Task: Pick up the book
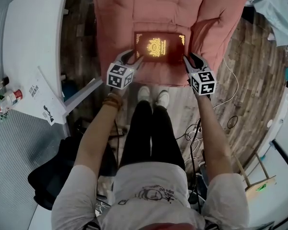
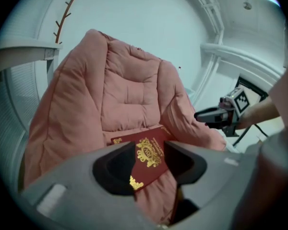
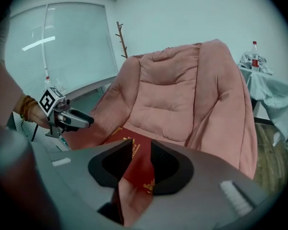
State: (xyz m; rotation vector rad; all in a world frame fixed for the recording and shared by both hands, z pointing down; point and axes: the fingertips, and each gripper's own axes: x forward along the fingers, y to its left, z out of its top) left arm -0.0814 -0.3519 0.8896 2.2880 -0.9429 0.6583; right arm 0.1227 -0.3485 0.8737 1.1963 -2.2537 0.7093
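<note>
Now left tongs (image 1: 137, 56) and right tongs (image 1: 187, 58) gape, flanking the book (image 1: 158, 47).

Head view looks steeply down; both gripper views face the armchair (image 3: 182, 95), sharing the book (image 1: 158, 47).

In your left gripper view, the left tool's (image 2: 150, 158) own dark jaws cover the near left part of the book (image 2: 151, 150). Only the crest and one gilt corner show in the gap. In your right gripper view, the right tool (image 3: 140, 163) hides most of the book, leaving a narrow strip. From the head view you cannot tell whether either tool touches the book's near corners. Its gold lettering is too small to read. Beyond the book, the armchair (image 1: 173, 8) runs off the top edge.
</note>
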